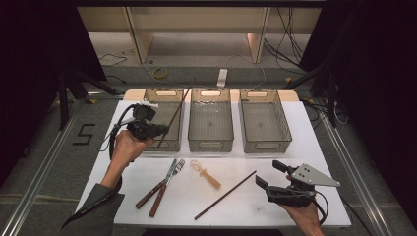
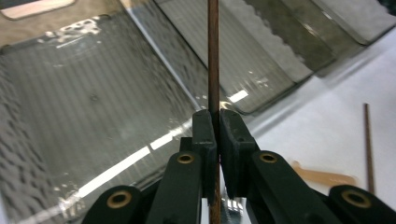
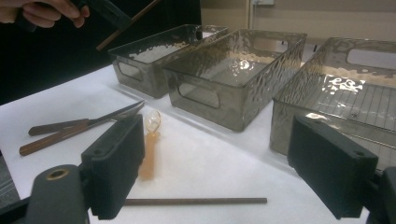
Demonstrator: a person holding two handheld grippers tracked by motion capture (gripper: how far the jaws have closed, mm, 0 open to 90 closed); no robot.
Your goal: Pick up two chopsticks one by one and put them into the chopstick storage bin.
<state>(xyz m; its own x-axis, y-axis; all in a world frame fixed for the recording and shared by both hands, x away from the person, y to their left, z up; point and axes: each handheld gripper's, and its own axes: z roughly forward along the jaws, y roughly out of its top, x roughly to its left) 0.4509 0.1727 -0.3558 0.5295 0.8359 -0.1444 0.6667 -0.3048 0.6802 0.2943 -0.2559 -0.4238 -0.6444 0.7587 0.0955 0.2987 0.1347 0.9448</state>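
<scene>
Brown and thin, a long wooden stick [image 2: 213, 60] sits pinched between the two black jaws of the left gripper [image 1: 160, 131]. The jaws are closed tight on it, and the stick pokes out both above and below them. In the high view the stick [image 1: 173, 116] leans up and away over the left see-through plastic bin [image 1: 164, 142], one of three bins in a row at the back of the white desk [image 1: 305, 128]. The person's left hand [image 1: 127, 147] holds that gripper up over the front corner of the bin, with the forearm reaching in from the bottom left.

The right gripper [image 1: 274, 177] rests low near the front right of the desk. Its jaws are wide open and hold nothing. A second brown stick [image 1: 225, 195] lies flat on the desk just left of it
</scene>
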